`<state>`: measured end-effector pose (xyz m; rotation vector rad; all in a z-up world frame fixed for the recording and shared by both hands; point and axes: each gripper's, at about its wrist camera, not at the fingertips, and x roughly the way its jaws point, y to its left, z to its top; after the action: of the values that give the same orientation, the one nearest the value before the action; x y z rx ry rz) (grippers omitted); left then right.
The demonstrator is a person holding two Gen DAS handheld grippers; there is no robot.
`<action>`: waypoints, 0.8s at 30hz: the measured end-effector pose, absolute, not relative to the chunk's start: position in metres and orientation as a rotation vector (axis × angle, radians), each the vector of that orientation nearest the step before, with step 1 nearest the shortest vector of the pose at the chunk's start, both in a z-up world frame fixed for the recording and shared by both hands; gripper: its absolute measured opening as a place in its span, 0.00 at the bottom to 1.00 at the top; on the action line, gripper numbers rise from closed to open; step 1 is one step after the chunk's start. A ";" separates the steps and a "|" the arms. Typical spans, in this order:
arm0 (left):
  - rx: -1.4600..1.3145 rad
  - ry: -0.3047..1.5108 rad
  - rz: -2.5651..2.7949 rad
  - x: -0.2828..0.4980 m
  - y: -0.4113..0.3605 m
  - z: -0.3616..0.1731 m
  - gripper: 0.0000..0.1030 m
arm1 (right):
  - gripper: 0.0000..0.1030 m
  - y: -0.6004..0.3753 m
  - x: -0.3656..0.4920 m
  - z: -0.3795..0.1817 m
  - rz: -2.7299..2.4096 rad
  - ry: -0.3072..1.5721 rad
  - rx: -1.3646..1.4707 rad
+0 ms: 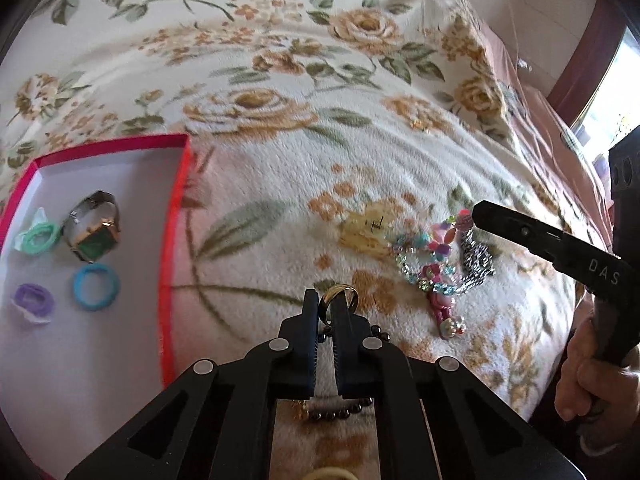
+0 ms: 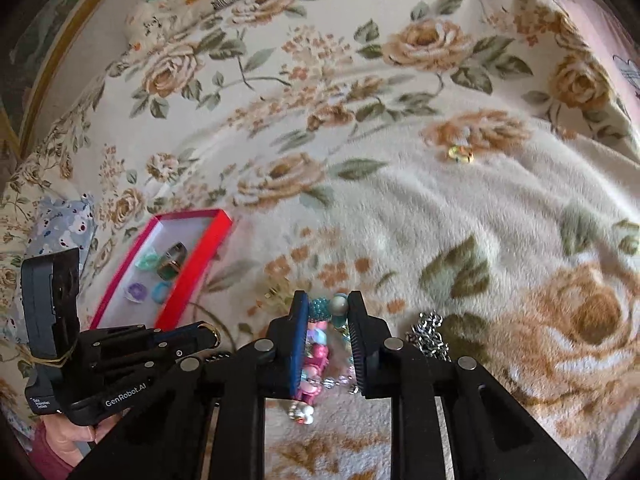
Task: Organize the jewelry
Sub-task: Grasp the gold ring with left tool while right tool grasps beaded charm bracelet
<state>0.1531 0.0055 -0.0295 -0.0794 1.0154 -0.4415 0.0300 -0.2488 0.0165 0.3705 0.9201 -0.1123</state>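
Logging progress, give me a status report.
Left gripper shut on gold ring. Right gripper open over beaded bracelet. Red box holds watch. Path unobstructed.

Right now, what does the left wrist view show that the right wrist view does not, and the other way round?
Only the left wrist view shows the dark bead strand under the left gripper, and the gold ring gripped between its fingers. Only the right wrist view shows a small shiny trinket far out on the blanket and a blue patterned cloth. Both show the red box with the watch and coloured rings, the colourful bead bracelet, the silver chain and the floral blanket.
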 end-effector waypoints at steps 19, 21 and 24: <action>-0.203 0.940 -0.296 0.108 0.104 0.010 0.05 | 0.19 -0.168 0.060 0.043 0.092 0.878 0.330; -0.211 0.940 -0.272 0.104 0.115 0.010 0.05 | 0.19 -0.155 0.064 0.043 0.119 0.878 0.325; -0.231 0.942 -0.229 0.098 0.134 0.010 0.05 | 0.19 -0.136 0.075 0.041 0.168 0.884 0.325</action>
<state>0.0982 0.1345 0.0104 -0.2310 0.9421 -0.2290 0.0749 -0.1355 0.0408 0.3246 0.8842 0.1684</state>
